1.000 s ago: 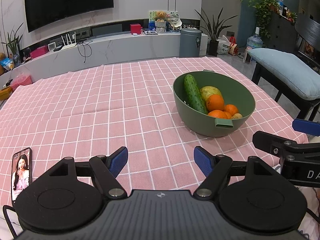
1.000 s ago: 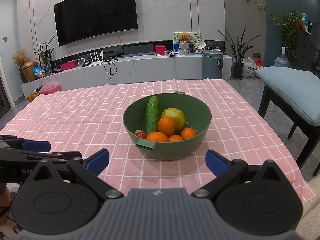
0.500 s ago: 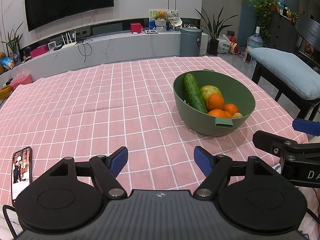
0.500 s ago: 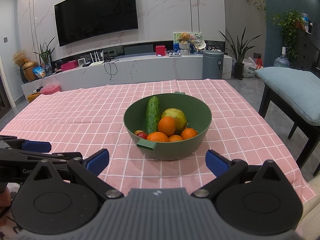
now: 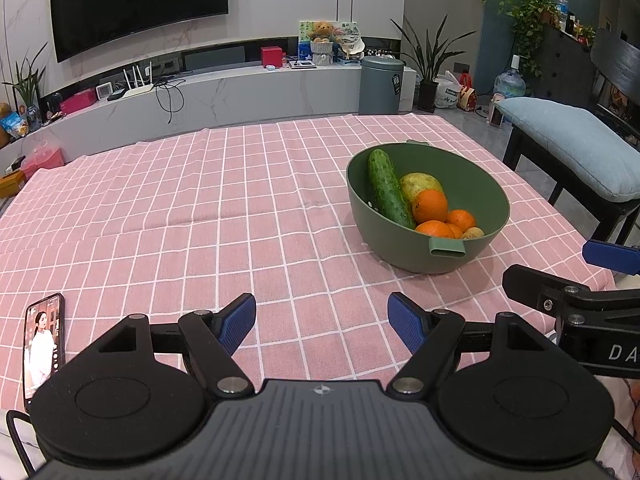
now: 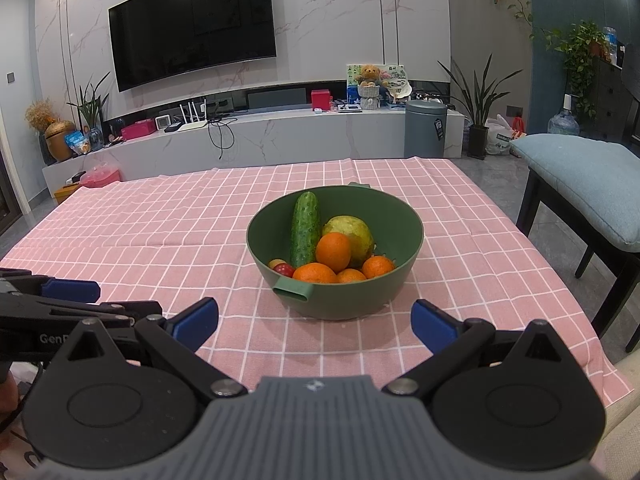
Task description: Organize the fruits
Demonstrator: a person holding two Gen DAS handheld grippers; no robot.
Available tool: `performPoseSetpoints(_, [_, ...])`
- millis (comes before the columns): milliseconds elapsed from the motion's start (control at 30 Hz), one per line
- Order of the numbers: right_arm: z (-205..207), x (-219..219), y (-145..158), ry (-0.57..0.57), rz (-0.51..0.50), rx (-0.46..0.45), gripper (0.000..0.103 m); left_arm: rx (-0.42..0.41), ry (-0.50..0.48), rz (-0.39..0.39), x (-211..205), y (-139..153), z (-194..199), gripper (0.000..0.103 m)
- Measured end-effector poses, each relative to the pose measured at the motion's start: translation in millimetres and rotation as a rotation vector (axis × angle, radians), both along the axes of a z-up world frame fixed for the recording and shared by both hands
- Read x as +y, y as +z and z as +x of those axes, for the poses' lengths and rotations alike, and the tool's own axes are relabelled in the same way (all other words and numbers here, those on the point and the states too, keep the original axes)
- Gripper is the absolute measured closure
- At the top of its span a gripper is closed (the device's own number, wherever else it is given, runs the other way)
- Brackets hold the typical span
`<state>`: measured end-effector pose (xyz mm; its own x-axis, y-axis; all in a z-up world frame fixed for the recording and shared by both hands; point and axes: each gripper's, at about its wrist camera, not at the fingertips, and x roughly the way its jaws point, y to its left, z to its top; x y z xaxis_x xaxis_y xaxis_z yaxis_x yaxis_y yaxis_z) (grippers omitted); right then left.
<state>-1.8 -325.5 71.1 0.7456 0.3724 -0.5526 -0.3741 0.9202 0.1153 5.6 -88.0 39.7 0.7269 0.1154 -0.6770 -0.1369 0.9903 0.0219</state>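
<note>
Left gripper (image 5: 322,322): jaws spread wide, holding nothing, near side of the bowl.
Right gripper (image 6: 315,322): spread wide, empty, facing the bowl.
Bowl (image 6: 400,216): green, on pink checked tablecloth (image 5: 200,208).
Fruit: cucumber (image 6: 305,234), oranges (image 6: 333,252) inside the bowl.

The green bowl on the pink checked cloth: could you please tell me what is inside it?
The green bowl holds a cucumber, a yellow-green fruit, oranges and a small red fruit. Anything beneath them is hidden.
</note>
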Motion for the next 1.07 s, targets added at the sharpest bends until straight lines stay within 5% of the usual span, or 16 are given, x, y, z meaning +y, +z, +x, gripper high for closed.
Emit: performPoseSetpoints(1067, [1.7, 1.3, -6.0, 0.003, -0.02, 0.01, 0.005, -0.022, 0.015, -0.028, 3.8, 7.5, -5.4, 0.015])
